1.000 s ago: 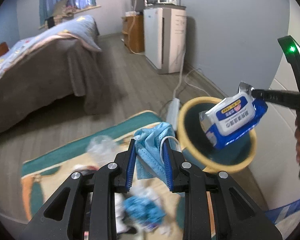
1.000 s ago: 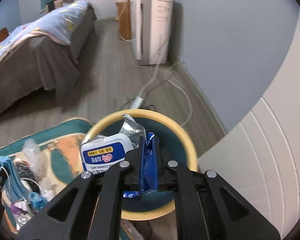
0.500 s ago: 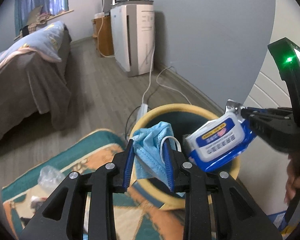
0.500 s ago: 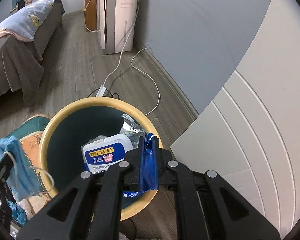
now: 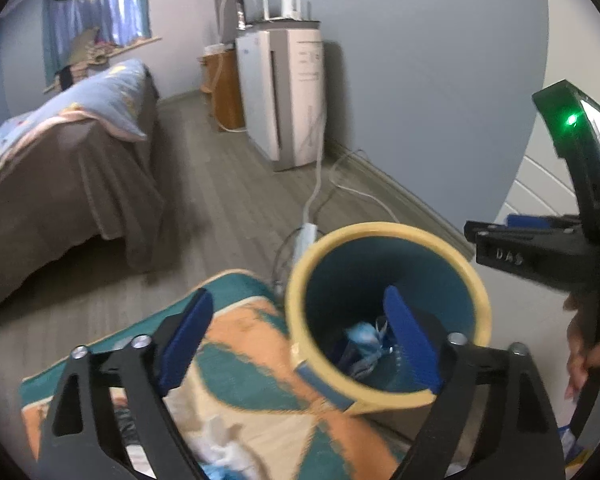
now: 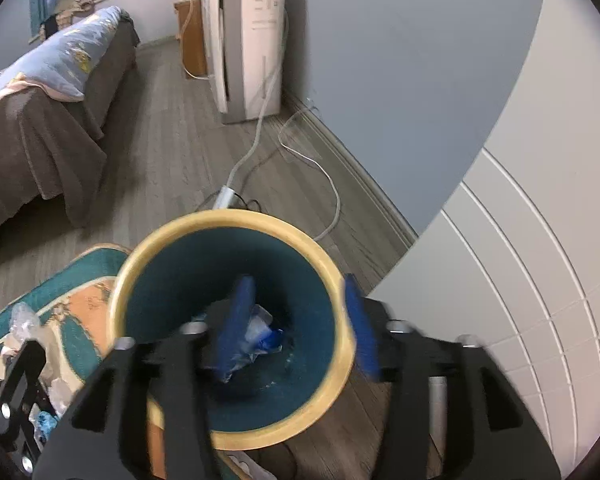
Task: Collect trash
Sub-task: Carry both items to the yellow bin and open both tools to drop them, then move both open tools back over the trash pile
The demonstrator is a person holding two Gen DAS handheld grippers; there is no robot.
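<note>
In the left wrist view, the left gripper (image 5: 300,340) has just been opening and its blue-padded jaws now stand wide apart with nothing between them; one pad hangs over the patterned rug (image 5: 256,360), the other over the mouth of the bin (image 5: 380,230). The bin, yellow-rimmed and teal inside, stands at the rug's edge near the grey-blue wall, and crumpled blue-and-white trash (image 5: 366,344) lies at its bottom. More litter (image 5: 224,452) lies blurred on the rug near the bottom edge. At the right edge the right gripper (image 5: 500,236) reaches in above the bin's rim, with the person's fingers (image 5: 588,356) on its handle. In the right wrist view, the right gripper (image 6: 300,328) has also just been opening: its jaws are spread, empty, one pad over the bin's inside and the other over its right rim (image 6: 340,296). The trash (image 6: 260,332) sits on the bin floor. Behind, a power strip (image 6: 225,196) lies on the wood floor, with a bed (image 6: 40,112) to the left.
</note>
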